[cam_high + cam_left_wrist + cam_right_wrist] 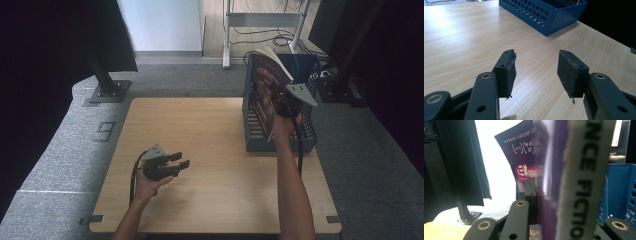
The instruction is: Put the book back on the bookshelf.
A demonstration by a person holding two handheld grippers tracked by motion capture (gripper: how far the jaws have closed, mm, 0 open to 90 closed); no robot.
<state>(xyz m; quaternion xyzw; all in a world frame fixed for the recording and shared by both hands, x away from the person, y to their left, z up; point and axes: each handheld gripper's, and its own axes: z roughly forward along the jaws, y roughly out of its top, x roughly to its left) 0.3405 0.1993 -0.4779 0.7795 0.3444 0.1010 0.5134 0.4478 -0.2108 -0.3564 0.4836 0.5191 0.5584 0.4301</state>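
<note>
A paperback book (266, 86) with a dark purple cover stands upright over the blue slotted basket (306, 141) at the table's right rear. My right gripper (283, 107) is shut on the book's lower edge. In the right gripper view the book (554, 170) sits between the jaws, its grey spine lettered in black, and hides the right pad. My left gripper (176, 164) hovers low over the wooden table (210, 130) at front left. Its jaws stand open with nothing between them (536, 63).
The basket (554, 17) lies ahead and to the right of the left gripper. A black stand base (107, 91) sits on the grey floor at back left. A metal frame with cables (260, 22) stands behind the table. Dark curtains hang on both sides.
</note>
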